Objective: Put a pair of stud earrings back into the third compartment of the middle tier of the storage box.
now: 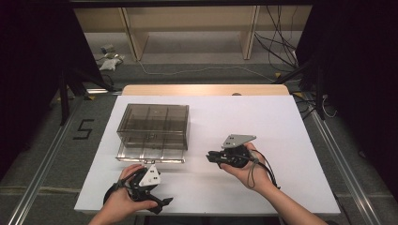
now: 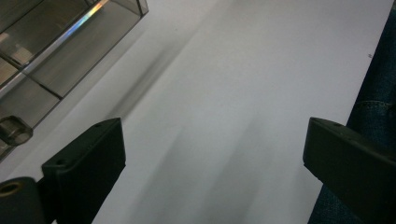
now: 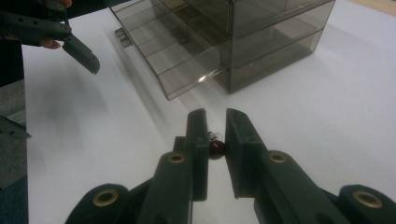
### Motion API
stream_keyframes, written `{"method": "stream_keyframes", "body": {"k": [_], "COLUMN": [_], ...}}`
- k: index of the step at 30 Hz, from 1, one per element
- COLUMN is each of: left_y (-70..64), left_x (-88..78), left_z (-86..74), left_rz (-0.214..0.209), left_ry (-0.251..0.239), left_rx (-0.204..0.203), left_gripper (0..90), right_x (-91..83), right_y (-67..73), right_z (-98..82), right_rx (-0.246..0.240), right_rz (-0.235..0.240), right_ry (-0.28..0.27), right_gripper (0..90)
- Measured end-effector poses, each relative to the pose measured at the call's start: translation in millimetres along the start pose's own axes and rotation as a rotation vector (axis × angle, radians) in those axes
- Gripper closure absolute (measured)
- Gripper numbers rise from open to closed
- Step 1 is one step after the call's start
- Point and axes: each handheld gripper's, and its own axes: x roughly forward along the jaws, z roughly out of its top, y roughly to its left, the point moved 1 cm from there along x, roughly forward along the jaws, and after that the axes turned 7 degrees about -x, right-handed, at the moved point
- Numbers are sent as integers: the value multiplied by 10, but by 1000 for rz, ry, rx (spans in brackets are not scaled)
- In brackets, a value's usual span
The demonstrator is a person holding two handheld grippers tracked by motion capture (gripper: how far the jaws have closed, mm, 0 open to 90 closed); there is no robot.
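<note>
The right tongs (image 3: 215, 135) are clamped on a small dark red bead (image 3: 216, 148) with a bit of silvery wire or a ring at its top; in the right gripper view the bead sits pinched between the two black jaws, partway down their length, held just above the white worktop (image 3: 327, 116). Ahead of these tongs and a little to their upper side in that view stands a smoky, see-through drawer box (image 3: 261, 42) with its lowest drawer (image 3: 177, 56) pulled out toward the person, its dividers visible through the tinted walls; the drawer's front edge lies near the right tongs but apart from them. In the high view the right tongs (image 1: 211, 156) point leftward toward the box (image 1: 154, 126), held in the person's right hand (image 1: 246, 166), with the grey three-cornered plate on top. The left tongs (image 2: 212, 154) stand wide apart with nothing between them, only bare worktop showing in the gap in the left gripper view; the corner of the box and its drawer lies off to their upper left, and a strip of blue denim lies beyond the right-hand jaw. In the high view the left tongs (image 1: 162, 204) rest low near the worktop's near edge, just in front of the pulled-out drawer, gripped by the left hand (image 1: 123, 199).
</note>
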Motion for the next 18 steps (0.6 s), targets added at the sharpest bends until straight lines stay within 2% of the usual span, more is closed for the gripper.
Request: {"method": "stream_keyframes", "body": {"k": [18], "left_y": [0], "left_x": [0], "left_z": [0], "left_rz": [-2], "left_ry": [-2], "left_rx": [-1], "left_gripper": [57], "right_x": [82], "right_y": [42], "right_z": [59], "right_rx": [-10], "right_rz": [12], "right_ry": [1], "right_gripper": [804]}}
